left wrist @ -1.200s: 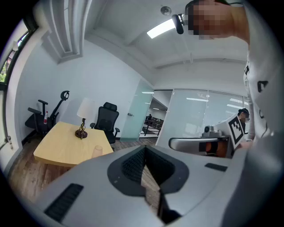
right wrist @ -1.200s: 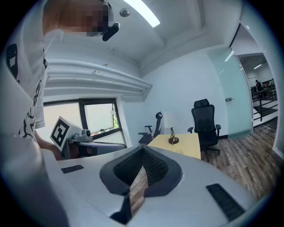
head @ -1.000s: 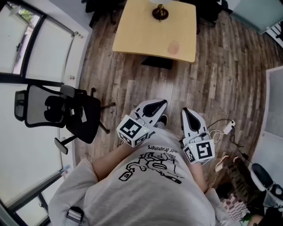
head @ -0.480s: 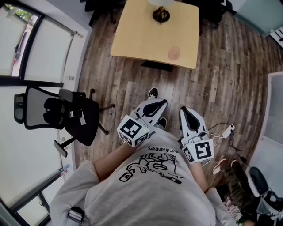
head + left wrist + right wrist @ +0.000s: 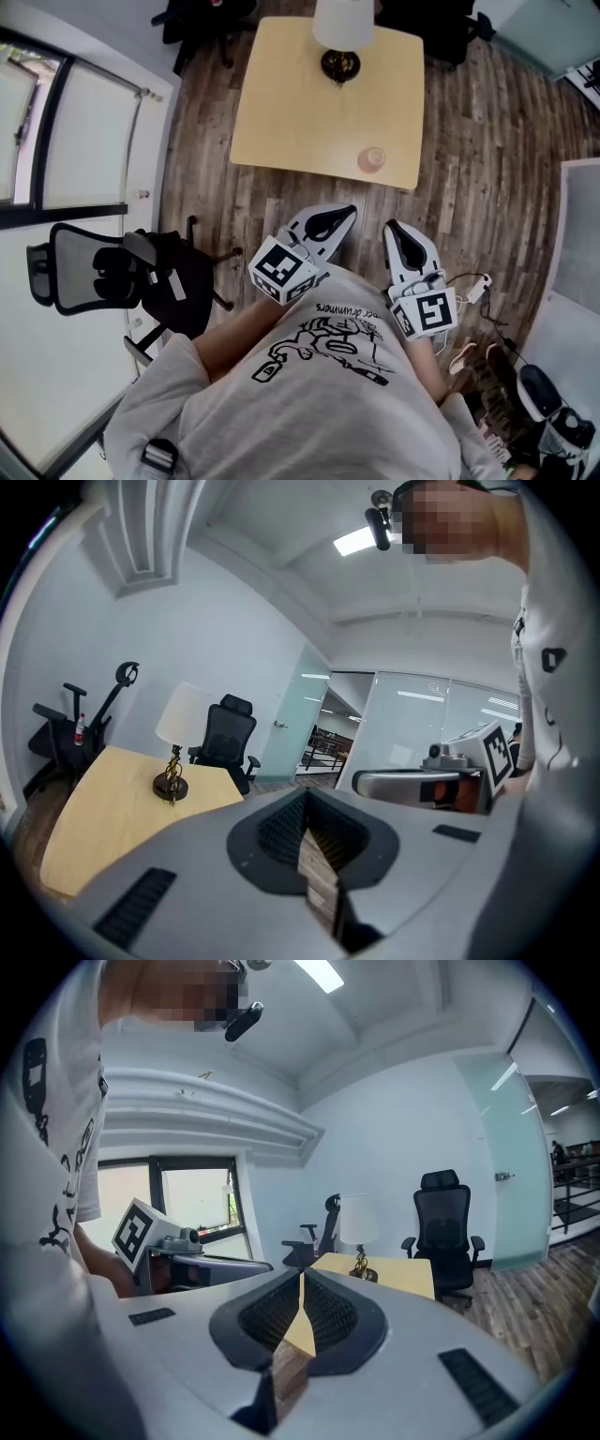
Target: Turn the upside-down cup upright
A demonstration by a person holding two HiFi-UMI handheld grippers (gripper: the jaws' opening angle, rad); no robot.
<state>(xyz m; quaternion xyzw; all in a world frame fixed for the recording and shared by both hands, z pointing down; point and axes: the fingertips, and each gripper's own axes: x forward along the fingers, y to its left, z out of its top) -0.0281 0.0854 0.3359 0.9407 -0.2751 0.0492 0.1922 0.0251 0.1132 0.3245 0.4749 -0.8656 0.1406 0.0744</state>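
Observation:
A small pinkish cup (image 5: 372, 158) stands on the light wooden table (image 5: 300, 112), near its front edge on the right; which end is up cannot be made out from here. Both grippers are held in front of the person's chest, short of the table. My left gripper (image 5: 347, 212) is shut and empty, and so is my right gripper (image 5: 394, 229). In the left gripper view the shut jaws of the left gripper (image 5: 305, 801) point past the table (image 5: 94, 808). The right gripper view shows the right gripper (image 5: 302, 1281) aimed at the table (image 5: 394, 1274). Neither gripper view shows the cup.
A lamp (image 5: 342, 33) with a white shade stands at the table's far edge. A black office chair (image 5: 141, 272) is on the left by the window wall. Black chairs (image 5: 445, 1227) stand behind the table. A cable and plug (image 5: 478, 279) lie on the wooden floor at right.
The table and cup have come nearer in the head view and the lampshade is now in sight; both shut grippers have moved forward toward the table with the person.

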